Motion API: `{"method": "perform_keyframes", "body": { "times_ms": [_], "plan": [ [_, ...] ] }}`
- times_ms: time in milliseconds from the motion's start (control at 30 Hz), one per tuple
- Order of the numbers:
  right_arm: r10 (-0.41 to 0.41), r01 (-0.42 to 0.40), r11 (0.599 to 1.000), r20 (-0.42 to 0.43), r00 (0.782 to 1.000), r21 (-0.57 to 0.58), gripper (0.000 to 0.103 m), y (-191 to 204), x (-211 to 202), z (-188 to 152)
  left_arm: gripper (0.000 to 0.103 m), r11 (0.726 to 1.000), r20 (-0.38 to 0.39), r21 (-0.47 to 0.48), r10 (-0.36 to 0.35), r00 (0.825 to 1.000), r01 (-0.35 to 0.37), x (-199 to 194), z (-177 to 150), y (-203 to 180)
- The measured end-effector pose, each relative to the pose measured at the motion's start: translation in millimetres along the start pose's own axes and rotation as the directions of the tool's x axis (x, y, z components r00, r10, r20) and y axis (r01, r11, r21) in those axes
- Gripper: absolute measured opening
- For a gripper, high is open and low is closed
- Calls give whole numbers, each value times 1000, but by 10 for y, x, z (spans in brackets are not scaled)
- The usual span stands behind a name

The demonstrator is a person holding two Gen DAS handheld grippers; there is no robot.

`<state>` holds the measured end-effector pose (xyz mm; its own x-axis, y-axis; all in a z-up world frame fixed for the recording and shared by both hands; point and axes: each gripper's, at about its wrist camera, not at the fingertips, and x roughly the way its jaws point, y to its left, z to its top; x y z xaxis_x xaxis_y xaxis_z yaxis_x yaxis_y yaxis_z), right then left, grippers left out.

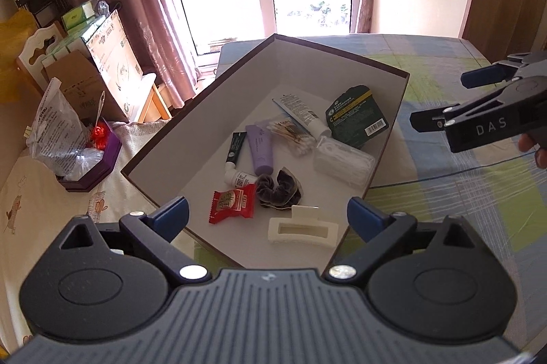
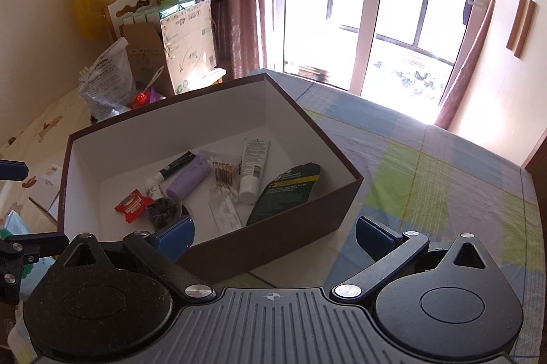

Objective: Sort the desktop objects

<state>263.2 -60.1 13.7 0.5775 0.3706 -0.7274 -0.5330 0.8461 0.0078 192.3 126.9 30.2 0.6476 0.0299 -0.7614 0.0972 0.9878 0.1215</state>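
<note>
My left hand-held gripper [image 1: 267,212]: jaws spread wide and holding nothing, hovering above the near edge of the box
My right hand-held gripper [image 2: 275,232]: jaws also wide and bare, low at the box's near outer wall, one blue pad over the rim
Cream plastic claw hair clip [image 1: 302,227]: nearest to me on the box floor; stiff, light and rather slick, so I would pinch it across its long bar
Red crinkly snack packet [image 1: 233,201]: just beside the clip; thin and light, likely to slide, best taken by a sealed edge
Dark velvet scrunchie [image 1: 278,188]: soft and squashy, grips anywhere
Small white bottle and black tube [image 1: 236,147]: rigid, round, prone to roll; take across the body
Lilac soft tube [image 1: 260,150]: yields under pressure, so a gentle pinch at mid-body
Clear bag of cotton swabs [image 1: 290,135]: light, slippery film
Clear plastic case [image 1: 343,160]: hard and smooth, probably brittle; hold by its long sides
White tube with blue print [image 1: 299,116]: firm, lies aslant toward the far wall
Dark green flat packet [image 1: 357,114]: thin, leans against the box wall; its upper edge is free to grasp
Brown cardboard box with white lining [image 1: 239,73]: all these things lie inside it; whether sorting is over or they are due out, I cannot tell
Surface: a bed with a checked blue, green and grey sheet [image 1: 444,189], soft, so the box may shift if pushed
Room: pink curtains, bright balcony glass door, stacked cartons on the left
</note>
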Motion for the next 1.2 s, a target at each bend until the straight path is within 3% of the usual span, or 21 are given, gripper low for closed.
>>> {"method": "perform_keyframes", "body": {
  "times_ms": [367, 667, 1200],
  "plan": [
    [39, -39, 999, 42, 998, 17, 103, -6, -263, -92, 99, 998, 65, -45, 53, 996, -50, -408, -154, -189],
    [93, -106, 986, 101, 990, 129, 103, -147, -523, -172, 99, 992, 73, -58, 113, 991, -109, -582, -257, -333],
    [120, -123, 992, 88, 989, 34, 103, -135, -781, -357, 100, 979, 88, -128, 171, 981, -159, -820, -290, -440]
  ]
}}
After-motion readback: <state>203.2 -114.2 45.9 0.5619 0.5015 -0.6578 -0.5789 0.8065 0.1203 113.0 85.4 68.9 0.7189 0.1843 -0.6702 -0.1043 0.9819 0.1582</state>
